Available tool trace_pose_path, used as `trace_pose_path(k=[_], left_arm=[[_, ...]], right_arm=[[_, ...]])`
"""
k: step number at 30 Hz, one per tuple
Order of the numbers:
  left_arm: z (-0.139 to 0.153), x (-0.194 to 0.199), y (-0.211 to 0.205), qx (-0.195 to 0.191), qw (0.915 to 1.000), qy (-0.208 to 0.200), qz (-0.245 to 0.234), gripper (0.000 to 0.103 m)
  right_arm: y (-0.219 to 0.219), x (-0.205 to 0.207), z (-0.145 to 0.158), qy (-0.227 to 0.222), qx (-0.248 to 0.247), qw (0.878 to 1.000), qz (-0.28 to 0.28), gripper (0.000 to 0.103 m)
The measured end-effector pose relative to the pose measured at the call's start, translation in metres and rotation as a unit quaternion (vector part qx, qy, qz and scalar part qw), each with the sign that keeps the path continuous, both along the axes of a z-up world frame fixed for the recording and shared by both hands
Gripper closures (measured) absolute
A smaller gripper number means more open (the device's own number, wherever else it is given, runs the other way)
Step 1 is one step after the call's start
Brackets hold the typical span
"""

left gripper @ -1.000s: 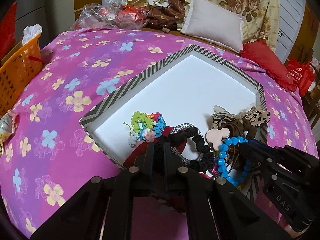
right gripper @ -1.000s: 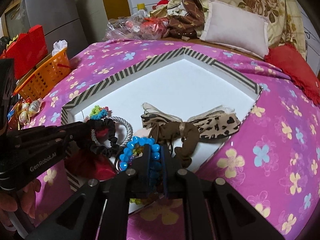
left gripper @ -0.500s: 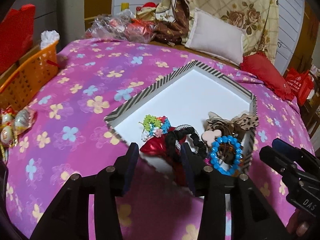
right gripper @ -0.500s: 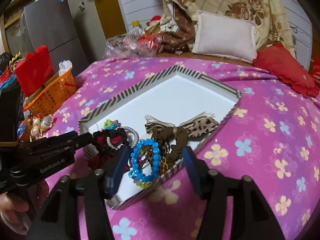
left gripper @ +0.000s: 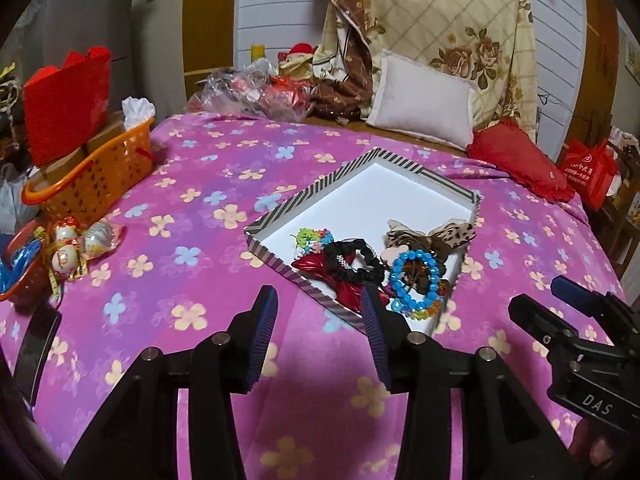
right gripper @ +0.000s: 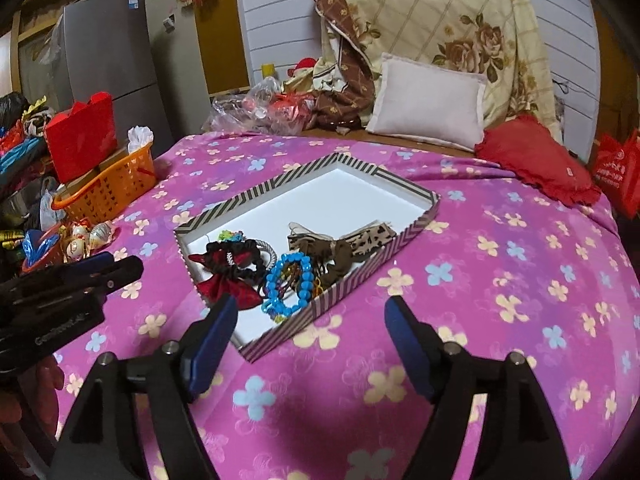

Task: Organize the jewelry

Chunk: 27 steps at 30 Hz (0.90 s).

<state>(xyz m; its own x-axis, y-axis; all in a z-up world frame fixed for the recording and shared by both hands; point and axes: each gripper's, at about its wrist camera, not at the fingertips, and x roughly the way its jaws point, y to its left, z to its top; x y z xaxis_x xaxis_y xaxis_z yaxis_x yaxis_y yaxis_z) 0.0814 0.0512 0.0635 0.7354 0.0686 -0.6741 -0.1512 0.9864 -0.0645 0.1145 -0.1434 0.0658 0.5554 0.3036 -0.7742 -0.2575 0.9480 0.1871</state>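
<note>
Two black grippers hang over a bed with a pink flowered cover (left gripper: 192, 216). The left gripper (left gripper: 318, 334) has its blue pads apart and nothing between them. The right gripper (right gripper: 308, 330) is opening its jaws wider, and it holds nothing too. A flat box with striped sides and a white inside (left gripper: 416, 196) lies on the cover, just past both grippers. All the jewelry sits in the near end of the box. A bracelet of round blue beads (left gripper: 416, 280) lies by the near corner. Next to it are a black ruffled hair tie (left gripper: 356, 266) on a shiny red bow (left gripper: 348, 284), some small green and pink bead flowers (left gripper: 314, 238), and a brown spotted cloth bow (left gripper: 440, 236). An orange plastic basket (left gripper: 92, 180) stands at the left edge of the bed.
</note>
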Motion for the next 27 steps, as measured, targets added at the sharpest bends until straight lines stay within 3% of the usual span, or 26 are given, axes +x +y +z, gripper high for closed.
trace_pose_path(k=[12,27], left_arm=[[0.013,-0.032,-0.012,0.014,0.9998,-0.010,-0.002,0.064],[0.016,-0.039,-0.014,0.025,0.9996,-0.014,0.000,0.064]], right_arm=[[-0.005,-0.020,0.013,-0.003,0.000,1.000,-0.016,0.011],[-0.006,-0.024,0.014,-0.001,-0.006,1.000,-0.019,0.010]])
